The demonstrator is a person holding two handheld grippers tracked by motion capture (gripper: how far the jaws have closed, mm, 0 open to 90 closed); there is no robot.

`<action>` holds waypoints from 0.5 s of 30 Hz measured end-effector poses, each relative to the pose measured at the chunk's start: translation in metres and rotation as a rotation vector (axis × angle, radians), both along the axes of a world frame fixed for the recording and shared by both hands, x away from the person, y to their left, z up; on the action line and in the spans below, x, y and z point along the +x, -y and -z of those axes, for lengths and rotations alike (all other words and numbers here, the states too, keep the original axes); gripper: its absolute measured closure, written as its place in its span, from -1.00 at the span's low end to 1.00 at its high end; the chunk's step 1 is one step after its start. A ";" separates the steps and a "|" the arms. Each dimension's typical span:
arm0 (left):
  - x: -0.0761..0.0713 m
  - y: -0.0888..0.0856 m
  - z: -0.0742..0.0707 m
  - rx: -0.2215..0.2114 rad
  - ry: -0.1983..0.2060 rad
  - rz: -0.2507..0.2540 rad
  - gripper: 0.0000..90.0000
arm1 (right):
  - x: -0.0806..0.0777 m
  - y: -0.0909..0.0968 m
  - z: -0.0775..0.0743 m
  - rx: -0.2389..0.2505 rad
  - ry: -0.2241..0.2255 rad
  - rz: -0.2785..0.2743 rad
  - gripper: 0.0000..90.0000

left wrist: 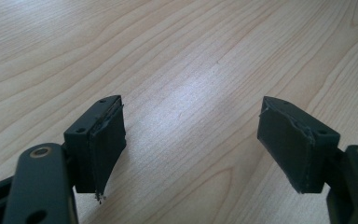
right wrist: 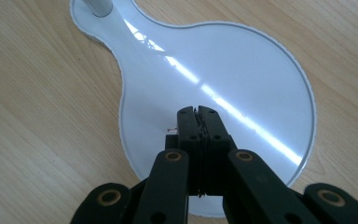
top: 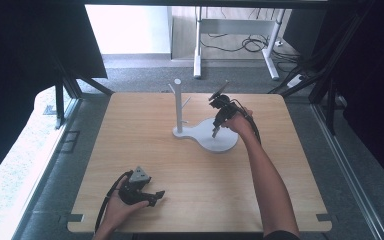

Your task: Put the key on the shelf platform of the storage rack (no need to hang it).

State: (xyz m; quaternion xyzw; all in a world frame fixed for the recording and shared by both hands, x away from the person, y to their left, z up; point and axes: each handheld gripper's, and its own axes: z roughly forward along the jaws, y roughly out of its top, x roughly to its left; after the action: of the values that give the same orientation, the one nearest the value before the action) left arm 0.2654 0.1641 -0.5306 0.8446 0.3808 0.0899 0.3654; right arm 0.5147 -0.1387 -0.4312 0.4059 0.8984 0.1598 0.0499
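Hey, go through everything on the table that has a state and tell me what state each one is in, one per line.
right gripper: shut, nothing between its jaws, tips over the white base.
left gripper: open, nothing between its jaws, low over bare wood.
white stand: upright on its base, pegs bare.
white base: flat on the table, nothing lying on it.
table: level.

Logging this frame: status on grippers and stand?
Right gripper shut, empty, above stand base. Left gripper open, empty, over bare table. Nothing in the way.
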 end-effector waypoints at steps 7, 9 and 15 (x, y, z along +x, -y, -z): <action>0.000 0.000 0.000 0.000 -0.003 -0.002 -0.48 | 0.002 0.003 0.014 0.010 -0.005 0.012 0.98; 0.000 0.001 0.001 -0.002 -0.004 0.000 -0.48 | 0.002 0.003 0.017 0.018 -0.004 0.016 0.97; 0.000 0.001 0.001 0.002 -0.001 0.007 -0.48 | 0.003 0.003 0.028 0.021 -0.008 0.018 0.96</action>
State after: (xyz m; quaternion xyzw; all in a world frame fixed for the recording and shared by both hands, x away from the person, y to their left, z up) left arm 0.2658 0.1633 -0.5317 0.8462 0.3781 0.0887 0.3647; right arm 0.5177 -0.1417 -0.4593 0.4151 0.8932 0.1671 0.0435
